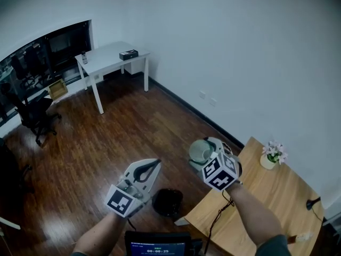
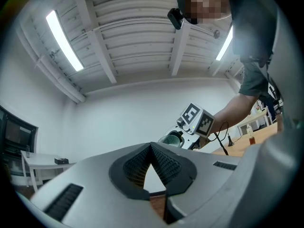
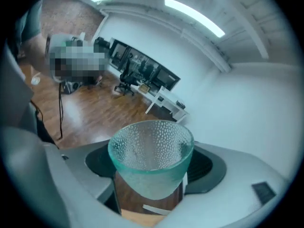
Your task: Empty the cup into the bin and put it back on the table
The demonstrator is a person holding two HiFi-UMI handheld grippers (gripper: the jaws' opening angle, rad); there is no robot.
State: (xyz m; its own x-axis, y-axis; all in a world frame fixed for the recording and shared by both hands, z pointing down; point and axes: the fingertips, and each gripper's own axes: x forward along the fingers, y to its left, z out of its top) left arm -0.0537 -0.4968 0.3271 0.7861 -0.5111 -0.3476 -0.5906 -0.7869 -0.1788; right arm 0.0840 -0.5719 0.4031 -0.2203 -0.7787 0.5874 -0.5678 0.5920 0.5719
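A dimpled, clear green glass cup [image 1: 200,150] [image 3: 151,156] is held in the air with my right gripper [image 1: 209,158] [image 3: 151,186] shut on its lower part. The cup looks empty inside. It hangs just beyond the left corner of the wooden table [image 1: 266,201], above the floor. The black bin [image 1: 168,202] stands on the floor, below and to the left of the cup. My left gripper [image 1: 154,166] [image 2: 151,148] is shut with nothing in it and hovers left of the bin. From the left gripper view, the cup [image 2: 171,139] and the right gripper's marker cube show ahead.
A small pot of pink flowers [image 1: 272,156] sits at the wooden table's far edge, and a black cable [image 1: 218,213] trails over its near corner. A white desk [image 1: 109,57] and an office chair [image 1: 34,113] stand far off on the wood floor. A screen [image 1: 157,246] is at the bottom edge.
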